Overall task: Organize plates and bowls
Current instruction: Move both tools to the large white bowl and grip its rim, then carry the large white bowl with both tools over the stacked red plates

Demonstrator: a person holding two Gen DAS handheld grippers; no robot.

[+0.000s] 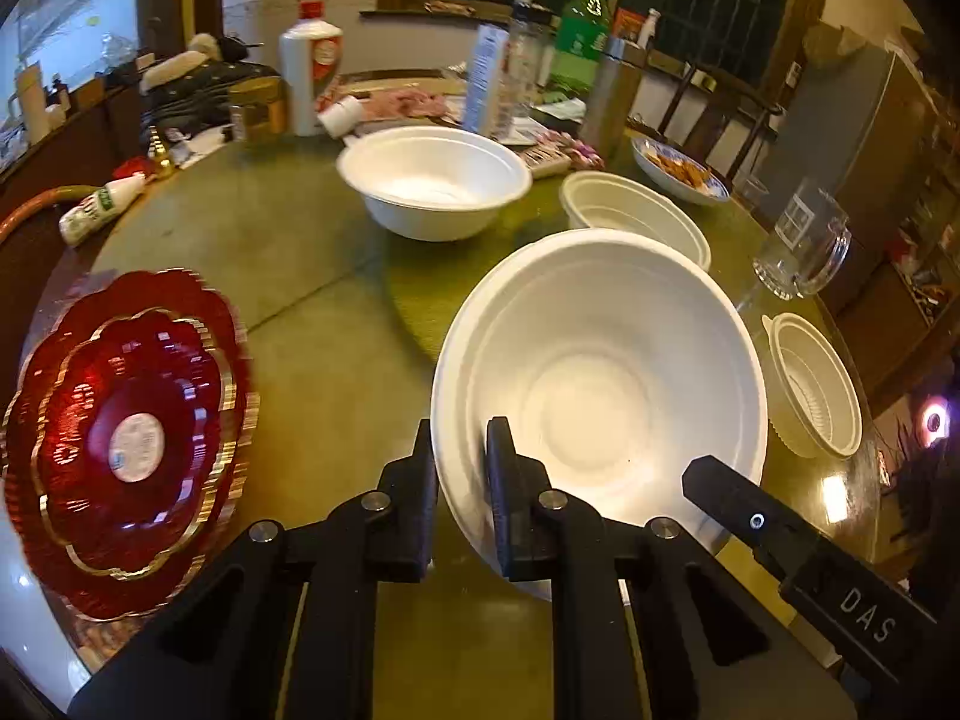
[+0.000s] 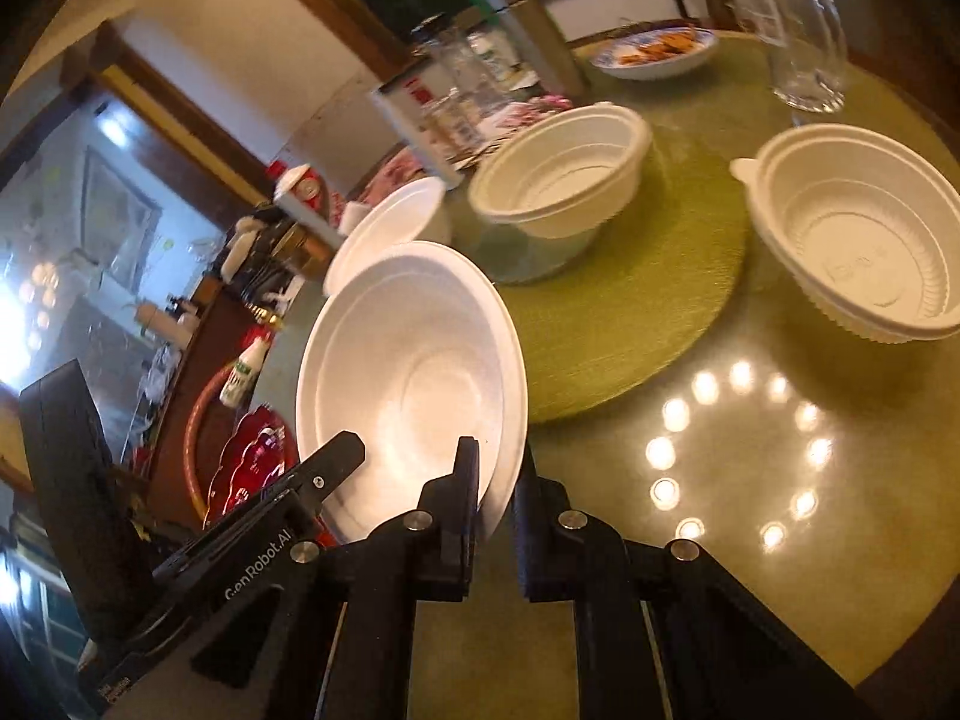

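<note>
— White foam, that big bowl [image 1: 600, 384]; my left fingers [image 1: 462, 480] pinched its near rim, my right fingers [image 2: 495, 498] pinched the opposite edge, and it hung tilted above the tabletop [image 1: 312, 324].

— What worried you?

— Thin rim, two pinches. If my hands pulled apart or twisted unevenly, I judged it could crack or slip out, dropping beside the red scalloped plates [image 1: 129, 444] or clipping the glass mug [image 1: 804, 240].

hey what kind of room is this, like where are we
Probably a home dining room. A round table holds disposable white bowls, drink bottles and a dish of food, and a dark window is behind it.
</note>
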